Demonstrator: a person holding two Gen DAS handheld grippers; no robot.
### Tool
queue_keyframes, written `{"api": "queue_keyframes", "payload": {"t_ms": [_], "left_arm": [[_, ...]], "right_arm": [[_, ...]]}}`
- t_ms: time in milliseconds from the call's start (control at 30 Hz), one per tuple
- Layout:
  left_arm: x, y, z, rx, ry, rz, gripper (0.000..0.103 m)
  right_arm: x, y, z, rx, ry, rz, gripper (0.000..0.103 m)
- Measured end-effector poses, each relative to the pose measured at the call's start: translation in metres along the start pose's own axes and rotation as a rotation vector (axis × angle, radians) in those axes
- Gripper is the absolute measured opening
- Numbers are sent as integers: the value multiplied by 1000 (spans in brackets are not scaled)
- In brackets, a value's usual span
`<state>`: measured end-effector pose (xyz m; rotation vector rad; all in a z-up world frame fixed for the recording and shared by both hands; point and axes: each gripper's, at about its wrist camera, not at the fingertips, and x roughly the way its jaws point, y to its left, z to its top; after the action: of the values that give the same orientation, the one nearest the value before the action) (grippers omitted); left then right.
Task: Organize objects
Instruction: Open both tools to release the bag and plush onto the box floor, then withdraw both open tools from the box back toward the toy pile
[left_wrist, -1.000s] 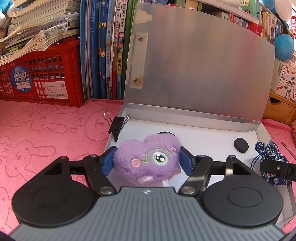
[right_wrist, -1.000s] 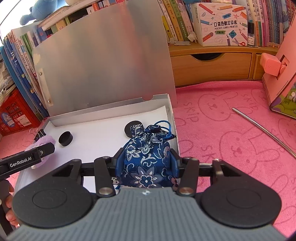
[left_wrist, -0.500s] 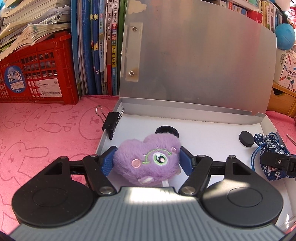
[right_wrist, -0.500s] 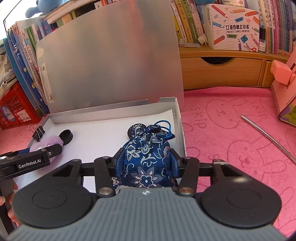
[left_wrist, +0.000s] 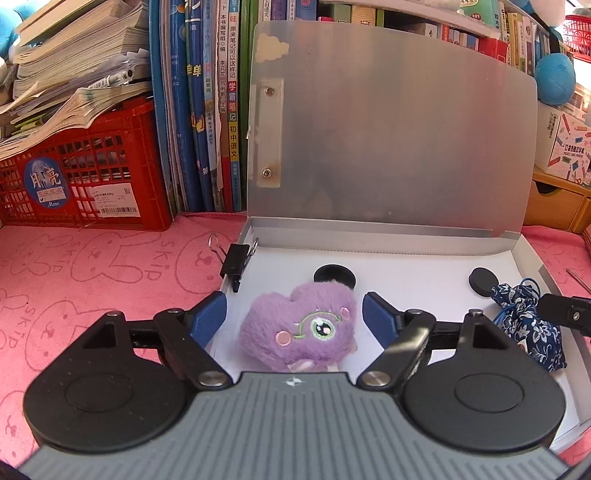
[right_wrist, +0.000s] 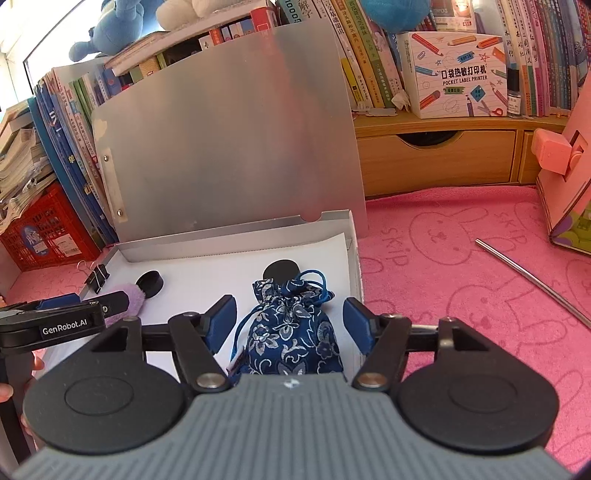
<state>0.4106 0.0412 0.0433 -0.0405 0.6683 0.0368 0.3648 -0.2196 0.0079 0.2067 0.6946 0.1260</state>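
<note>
The left wrist view looks into an open grey file box (left_wrist: 532, 258) lying on the pink bunny-print cloth (left_wrist: 92, 273), its lid (left_wrist: 406, 147) standing upright against a row of books (left_wrist: 207, 110). Only this view shows the red crate (left_wrist: 85, 173) in full, stacked with loose booklets, and the front of the purple heart plush (left_wrist: 299, 328) with its embroidered eye. The plush lies on the box's white floor between the blue pads of the left gripper (left_wrist: 295, 317), whose jaws are opening; a gap shows on each side, so nothing presses on the toy. A black binder clip (left_wrist: 236, 260) is clipped on the box's left wall, and two black round discs (left_wrist: 334, 276) (left_wrist: 484, 280) lie farther in.

The right wrist view alone shows the wooden drawer unit (right_wrist: 436, 158), the pocket label printer carton (right_wrist: 461, 74), a metal rod (right_wrist: 532, 280) on the cloth and a pink wooden house (right_wrist: 565, 177) at the right edge. Here the blue floral drawstring pouch (right_wrist: 291, 332) rests in the box near its right wall, between the pads of the right gripper (right_wrist: 290, 317), whose jaws are also opening and stand clear of the fabric. The plush (right_wrist: 125, 295) is mostly hidden behind the left gripper's finger.

Both grippers point forward and slope down into the box, side by side. Fingertips (right_wrist: 37, 365) of the person's hand show at the left edge.
</note>
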Motion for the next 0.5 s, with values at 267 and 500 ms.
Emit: {"api": "queue_keyframes", "payload": {"t_ms": [267, 500], "left_arm": [[-42, 7, 0, -24, -33, -37, 86], [-89, 6, -12, -5, -65, -107, 86]], "right_arm": [[-37, 6, -3, -37, -35, -10, 80], [-76, 13, -18, -63, -62, 21, 83]]}}
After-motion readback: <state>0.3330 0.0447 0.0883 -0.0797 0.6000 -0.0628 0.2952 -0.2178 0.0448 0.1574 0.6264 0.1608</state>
